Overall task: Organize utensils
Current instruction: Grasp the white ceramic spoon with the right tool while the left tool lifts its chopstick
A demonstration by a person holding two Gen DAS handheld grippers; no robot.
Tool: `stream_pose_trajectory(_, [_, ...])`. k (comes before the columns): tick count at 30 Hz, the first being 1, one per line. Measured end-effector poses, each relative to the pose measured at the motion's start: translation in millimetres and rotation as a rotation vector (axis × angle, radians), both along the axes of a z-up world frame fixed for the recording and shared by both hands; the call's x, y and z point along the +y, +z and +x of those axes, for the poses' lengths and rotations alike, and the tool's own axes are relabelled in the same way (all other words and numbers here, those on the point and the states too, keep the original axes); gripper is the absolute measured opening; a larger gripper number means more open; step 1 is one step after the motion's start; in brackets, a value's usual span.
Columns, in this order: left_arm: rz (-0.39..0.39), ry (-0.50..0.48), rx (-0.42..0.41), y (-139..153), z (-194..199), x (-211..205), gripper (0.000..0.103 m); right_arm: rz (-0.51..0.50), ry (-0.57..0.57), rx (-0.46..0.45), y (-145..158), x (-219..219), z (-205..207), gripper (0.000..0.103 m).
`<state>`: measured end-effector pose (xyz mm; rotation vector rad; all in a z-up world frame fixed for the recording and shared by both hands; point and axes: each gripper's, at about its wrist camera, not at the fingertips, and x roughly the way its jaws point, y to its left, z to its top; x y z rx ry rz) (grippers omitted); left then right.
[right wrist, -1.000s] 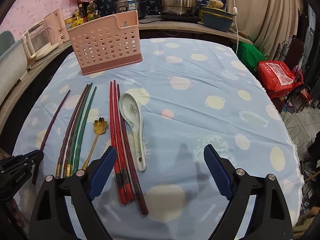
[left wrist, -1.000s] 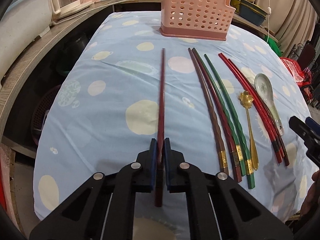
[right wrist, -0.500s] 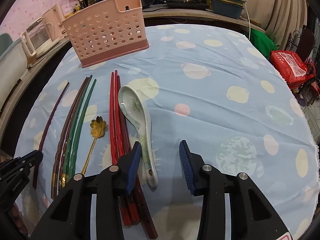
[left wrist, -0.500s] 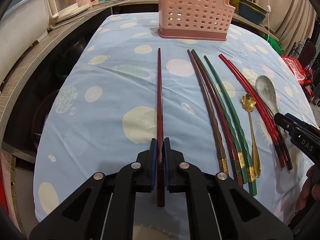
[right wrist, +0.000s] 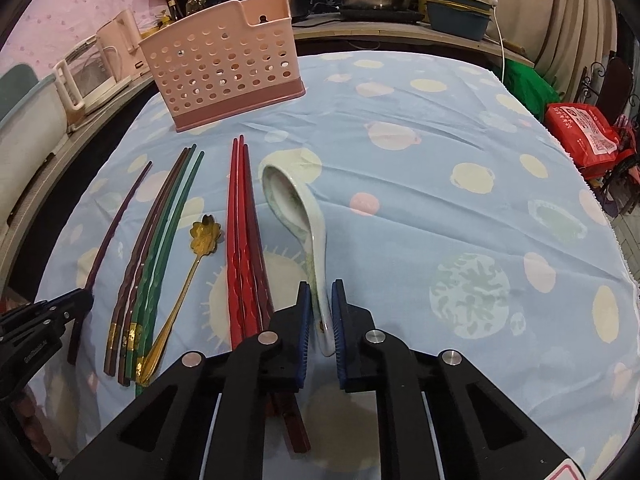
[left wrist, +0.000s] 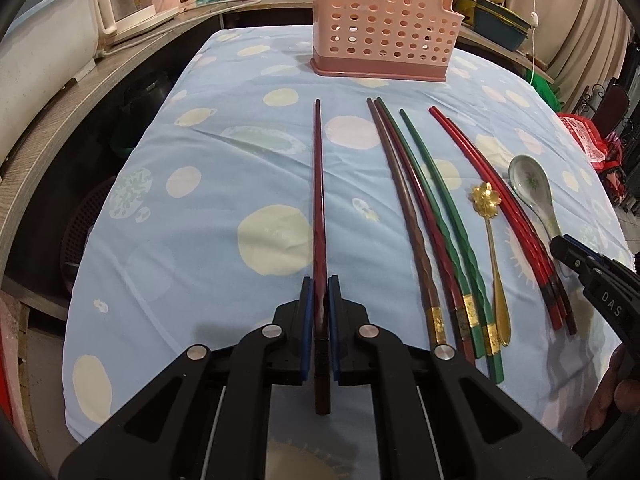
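My left gripper (left wrist: 320, 280) is shut on the thick end of a dark red chopstick (left wrist: 318, 184), which points toward the pink perforated utensil basket (left wrist: 380, 28) at the table's far end. The jaws of my right gripper (right wrist: 321, 286) are closing on the handle of the white ceramic spoon (right wrist: 288, 196); the pads press on it, and the spoon is tipped on its side. On the cloth between the grippers lie brown, maroon and green chopsticks (right wrist: 160, 232), a gold flower spoon (right wrist: 206, 234) and red chopsticks (right wrist: 240, 220).
A blue spotted cloth (right wrist: 440, 200) covers the table, and its right half bears nothing. A counter with a kettle (right wrist: 100, 68), pots and bottles runs behind and to the left. A red bag (right wrist: 584, 136) sits off the table's right edge.
The right gripper's jaws went from wide apart to closed on the ceramic spoon's handle, and the spoon tipped onto its side. The left gripper kept still, holding its chopstick.
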<state>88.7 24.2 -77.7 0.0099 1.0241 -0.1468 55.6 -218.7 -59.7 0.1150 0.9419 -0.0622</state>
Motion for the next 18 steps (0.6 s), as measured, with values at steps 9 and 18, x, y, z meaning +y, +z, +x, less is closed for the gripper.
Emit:
stream_pose_trajectory(9, [-0.043, -0.013, -0.030, 18, -23, 2, 0.007, 0.010, -0.018, -0.053, 23, -2, -30, 0.007])
stream_pose_trajectory(18, [-0.073, -0.021, -0.133, 65, -35, 9, 0.007, 0.010, -0.025, -0.157, 71, -6, -46, 0.007])
